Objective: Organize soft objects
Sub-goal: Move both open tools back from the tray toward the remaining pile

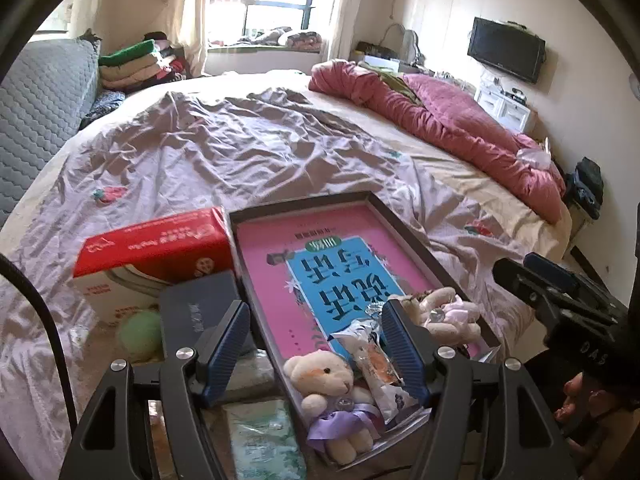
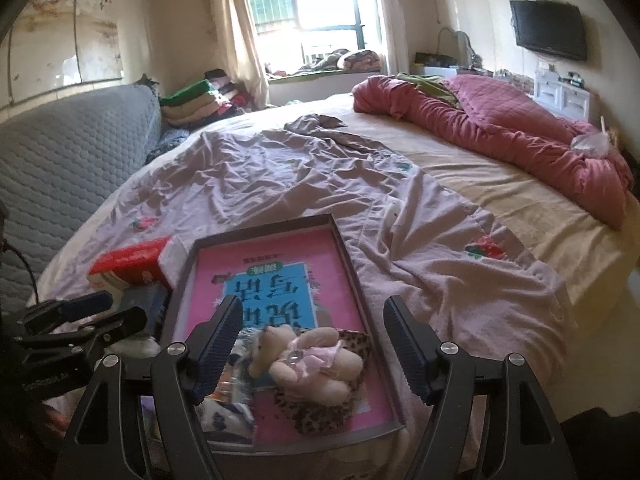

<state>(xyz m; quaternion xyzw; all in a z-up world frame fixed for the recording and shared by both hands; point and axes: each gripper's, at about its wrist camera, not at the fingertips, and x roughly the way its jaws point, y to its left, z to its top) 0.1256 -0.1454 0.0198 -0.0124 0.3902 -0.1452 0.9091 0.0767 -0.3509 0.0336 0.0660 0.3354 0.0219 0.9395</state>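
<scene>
A dark-rimmed tray (image 1: 304,200) lies on the bed with a pink and blue book (image 1: 280,256) inside. At its near end lie a cream bear with a purple bow (image 1: 326,380), a snack packet (image 1: 374,364) and a beige bear in a pink dress (image 1: 444,316). My left gripper (image 1: 316,340) hangs open above the purple-bow bear and the packet, touching neither. My right gripper (image 2: 312,344) is open over the pink-dress bear (image 2: 308,360), which rests on a leopard-print cloth (image 2: 320,416). Each gripper shows in the other's view: the right gripper (image 1: 516,266), the left gripper (image 2: 112,312).
Left of the tray (image 2: 344,252) are a red tissue box (image 1: 156,248), a dark flat box (image 1: 200,304), a green ball (image 1: 140,332) and a green tissue pack (image 1: 264,440). A crumpled lilac sheet (image 1: 240,152) covers the bed; a red quilt (image 1: 460,128) lies far right.
</scene>
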